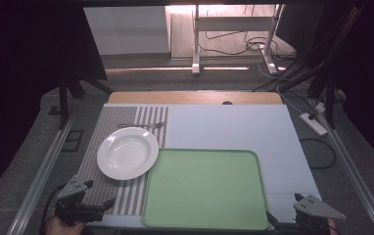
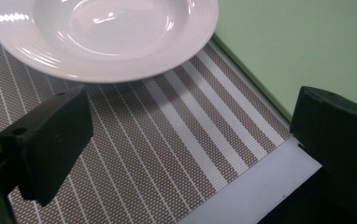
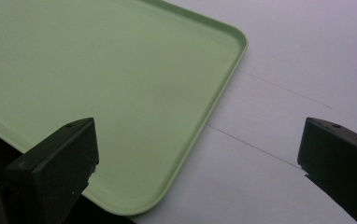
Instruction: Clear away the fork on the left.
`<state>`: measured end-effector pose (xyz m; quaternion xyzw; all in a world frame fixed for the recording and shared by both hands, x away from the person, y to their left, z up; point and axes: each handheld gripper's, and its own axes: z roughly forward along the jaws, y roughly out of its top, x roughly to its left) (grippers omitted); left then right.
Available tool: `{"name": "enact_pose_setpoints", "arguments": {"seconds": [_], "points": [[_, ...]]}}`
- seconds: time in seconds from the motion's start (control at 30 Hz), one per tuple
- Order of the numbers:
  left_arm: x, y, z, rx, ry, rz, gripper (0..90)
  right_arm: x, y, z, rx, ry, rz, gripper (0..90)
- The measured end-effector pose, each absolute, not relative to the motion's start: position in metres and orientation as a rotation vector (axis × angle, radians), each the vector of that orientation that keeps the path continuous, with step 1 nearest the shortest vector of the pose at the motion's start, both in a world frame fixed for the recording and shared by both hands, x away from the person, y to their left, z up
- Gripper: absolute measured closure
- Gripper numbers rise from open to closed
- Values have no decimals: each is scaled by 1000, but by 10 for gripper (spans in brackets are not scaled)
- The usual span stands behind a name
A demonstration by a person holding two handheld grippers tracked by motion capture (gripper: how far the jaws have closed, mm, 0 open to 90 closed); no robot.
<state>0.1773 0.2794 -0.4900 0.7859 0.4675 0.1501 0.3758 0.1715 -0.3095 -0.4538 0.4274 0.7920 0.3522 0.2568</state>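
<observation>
A white plate (image 1: 128,152) is sitting on a striped mat (image 1: 126,196), touching a green tray (image 1: 205,190). The left gripper (image 1: 99,196) and right gripper (image 1: 285,215) are both waiting wide open, holding nothing.

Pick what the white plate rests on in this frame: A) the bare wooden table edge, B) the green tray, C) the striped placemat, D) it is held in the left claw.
C: the white plate sits on the striped placemat, beside the green tray, while the left claw is open and apart from it.
</observation>
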Motion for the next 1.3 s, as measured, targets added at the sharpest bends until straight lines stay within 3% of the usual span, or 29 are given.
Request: {"name": "enact_pose_setpoints", "arguments": {"seconds": [0.7,1.3], "points": [[183,287,-492,1977,1213,260,4,172,-306,-455,1129,2185,936,0],[194,278,-491,2005,1183,277,0,173,-305,-455,1124,2196,924,0]]}}
